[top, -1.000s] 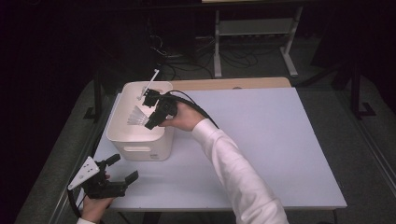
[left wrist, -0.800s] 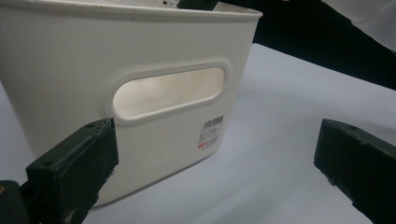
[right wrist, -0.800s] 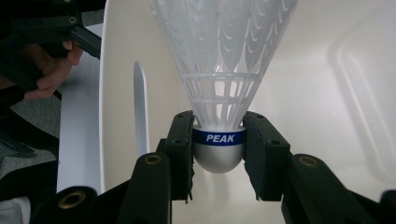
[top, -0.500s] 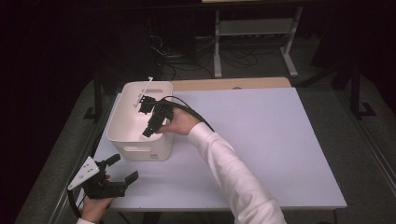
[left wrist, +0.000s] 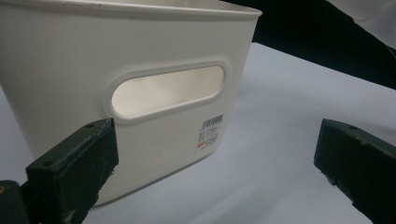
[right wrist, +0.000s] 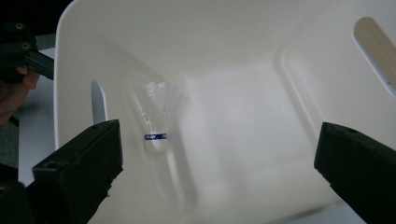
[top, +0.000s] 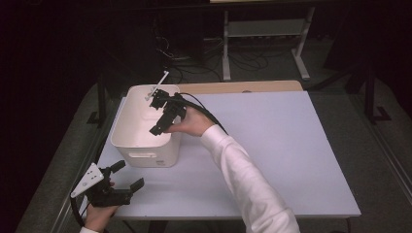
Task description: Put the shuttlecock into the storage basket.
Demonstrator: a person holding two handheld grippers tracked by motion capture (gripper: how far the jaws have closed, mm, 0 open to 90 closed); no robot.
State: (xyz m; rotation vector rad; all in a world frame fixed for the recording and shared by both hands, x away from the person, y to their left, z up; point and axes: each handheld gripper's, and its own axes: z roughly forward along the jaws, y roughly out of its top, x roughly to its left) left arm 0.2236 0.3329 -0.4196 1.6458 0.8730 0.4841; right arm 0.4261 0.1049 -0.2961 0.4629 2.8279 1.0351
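My right gripper (top: 163, 119) hovering over the white bin (top: 127, 127), fingers spread wide, shuttlecock (right wrist: 156, 116) lying inside, blue band lettering unreadable, left gripper (top: 127, 177) fingers gaping too, bin's barcode sticker (left wrist: 210, 131) blurry.

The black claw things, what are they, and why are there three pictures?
They are grippers: hand-held tools with two jaws that a person squeezes, one in each hand. One picture is taken from above the table. There the left gripper waits near the front edge, and the right gripper reaches over a white bin. The other two pictures come from small cameras riding on the grippers. The left gripper view looks at the bin's side with its handle hole. The right gripper view looks down into the bin, where a white shuttlecock lies. Both grippers are open and hold nothing.
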